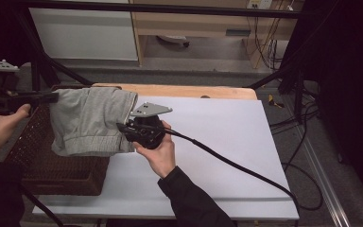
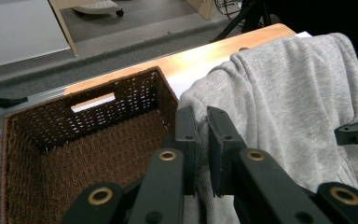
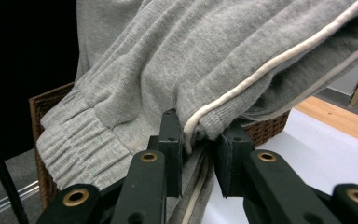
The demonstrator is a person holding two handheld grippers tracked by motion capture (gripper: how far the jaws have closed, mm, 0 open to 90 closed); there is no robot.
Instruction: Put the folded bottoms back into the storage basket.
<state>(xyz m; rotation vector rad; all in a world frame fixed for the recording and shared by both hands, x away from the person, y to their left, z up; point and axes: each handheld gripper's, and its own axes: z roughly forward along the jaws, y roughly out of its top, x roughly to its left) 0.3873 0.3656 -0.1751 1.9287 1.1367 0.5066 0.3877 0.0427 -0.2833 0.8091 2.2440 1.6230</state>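
Observation:
A folded grey sweat garment (image 1: 90,120) with ribbed cuffs and a pale side stripe hangs in the air between both grippers, over the near-right part of a brown wicker basket (image 1: 38,142). My left gripper (image 1: 52,98) is shut on its left edge; in the left gripper view the jaws pinch the grey cloth (image 2: 279,102) at the gripper (image 2: 203,135). On the right edge my right gripper (image 1: 123,126) is shut; in the right gripper view the gripper (image 3: 200,140) clamps the striped hem of the garment (image 3: 191,70).
The wicker basket (image 2: 74,140) sits at the table's left end and looks empty inside. A white sheet (image 1: 227,142) covers the wooden table. A black cable (image 1: 236,163) trails from the right gripper across the sheet. Cabinets and floor cables lie beyond.

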